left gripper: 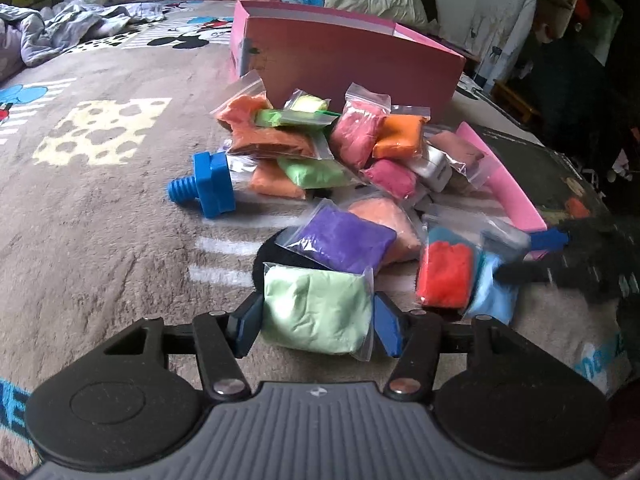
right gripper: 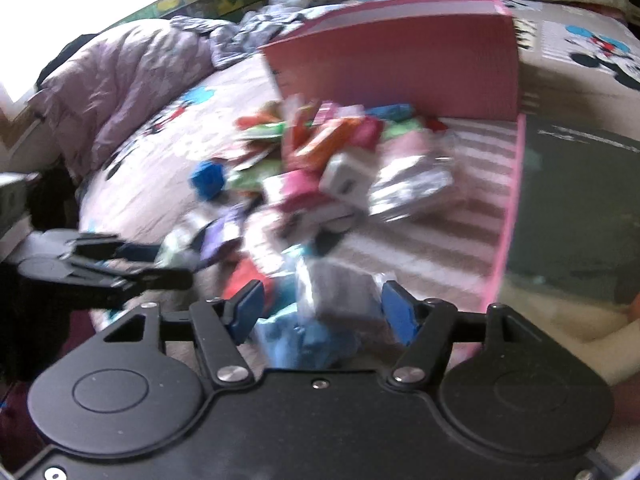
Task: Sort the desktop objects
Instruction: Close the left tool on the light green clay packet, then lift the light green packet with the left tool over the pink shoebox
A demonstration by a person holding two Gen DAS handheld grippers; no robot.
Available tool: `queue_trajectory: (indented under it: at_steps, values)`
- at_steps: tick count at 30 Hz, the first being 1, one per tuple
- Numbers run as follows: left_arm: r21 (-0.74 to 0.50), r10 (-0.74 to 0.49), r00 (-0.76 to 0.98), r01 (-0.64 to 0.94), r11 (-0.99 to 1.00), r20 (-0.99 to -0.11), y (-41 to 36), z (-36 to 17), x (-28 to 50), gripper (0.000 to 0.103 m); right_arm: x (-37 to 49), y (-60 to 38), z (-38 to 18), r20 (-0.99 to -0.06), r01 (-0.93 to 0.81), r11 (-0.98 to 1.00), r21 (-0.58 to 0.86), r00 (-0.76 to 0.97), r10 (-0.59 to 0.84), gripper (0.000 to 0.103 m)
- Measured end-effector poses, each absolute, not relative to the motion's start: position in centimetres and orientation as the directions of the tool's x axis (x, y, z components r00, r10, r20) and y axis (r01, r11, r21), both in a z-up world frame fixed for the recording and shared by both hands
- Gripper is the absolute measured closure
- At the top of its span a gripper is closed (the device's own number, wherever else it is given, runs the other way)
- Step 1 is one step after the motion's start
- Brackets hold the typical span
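Several small zip bags of coloured clay lie in a heap on a blanket. My left gripper (left gripper: 316,328) is shut on a light green bag (left gripper: 316,312), with a blue pad against each side. Just beyond it lie a purple bag (left gripper: 344,240) and a red bag (left gripper: 444,276). In the blurred right wrist view my right gripper (right gripper: 324,312) stands open around a greyish clear bag (right gripper: 340,300), over a light blue bag (right gripper: 304,340); its left pad (right gripper: 248,308) is apart from the bag. In the left wrist view the right gripper (left gripper: 532,256) appears at the right, over the light blue bag (left gripper: 492,296).
A pink box (left gripper: 352,60) stands open behind the heap, and its pink lid (left gripper: 508,188) lies to the right. A blue plastic bolt (left gripper: 204,184) lies left of the heap and a white cube (left gripper: 434,168) sits in it. Crumpled bedding (left gripper: 60,28) lies far left.
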State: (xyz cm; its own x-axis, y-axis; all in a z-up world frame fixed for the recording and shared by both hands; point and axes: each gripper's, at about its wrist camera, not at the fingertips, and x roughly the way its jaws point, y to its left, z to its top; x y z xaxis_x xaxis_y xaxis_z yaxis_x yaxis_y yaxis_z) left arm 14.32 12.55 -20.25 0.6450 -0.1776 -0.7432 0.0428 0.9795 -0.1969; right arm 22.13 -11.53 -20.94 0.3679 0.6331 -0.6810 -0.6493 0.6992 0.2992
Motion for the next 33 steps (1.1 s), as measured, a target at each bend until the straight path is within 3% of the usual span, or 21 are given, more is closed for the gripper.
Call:
queue_trajectory:
  at_steps: [9,14,20,24,29,31,33]
  values:
    - [-0.222,-0.190,0.667,0.038,0.974,-0.721,12.9,-19.0,13.8,0.045,19.9,-11.9,-20.2,-0.658,-0.679,0.702,0.213,0.432,0.617,0.037]
    - [-0.229,-0.198,0.674,0.044,0.972,-0.712,12.8,-18.6,13.4,0.045,21.0,-12.9,-20.1,-0.671,-0.678,0.697,0.235,0.406,0.621,0.037]
    - [-0.235,-0.210,0.675,0.056,0.970,-0.707,12.4,-18.3,13.1,0.045,20.0,-13.8,-21.8,-0.683,-0.570,0.700,0.430,0.301,0.665,0.037]
    - [-0.236,-0.211,0.681,0.059,0.970,-0.701,12.2,-18.1,13.1,0.045,19.2,-13.1,-23.2,-0.666,-0.521,0.701,0.487,0.298,0.684,0.037]
    - [-0.232,-0.208,0.693,0.060,0.971,-0.690,12.1,-17.3,13.0,0.045,19.5,-12.9,-23.6,-0.623,-0.500,0.693,0.519,0.334,0.707,0.055]
    - [-0.228,-0.205,0.696,0.060,0.972,-0.689,12.0,-17.1,13.2,0.045,19.7,-13.3,-23.8,-0.611,-0.486,0.688,0.539,0.337,0.716,0.072]
    - [-0.222,-0.200,0.693,0.059,0.973,-0.692,11.9,-17.0,13.4,0.045,19.5,-13.7,-23.7,-0.600,-0.490,0.683,0.542,0.343,0.723,0.077]
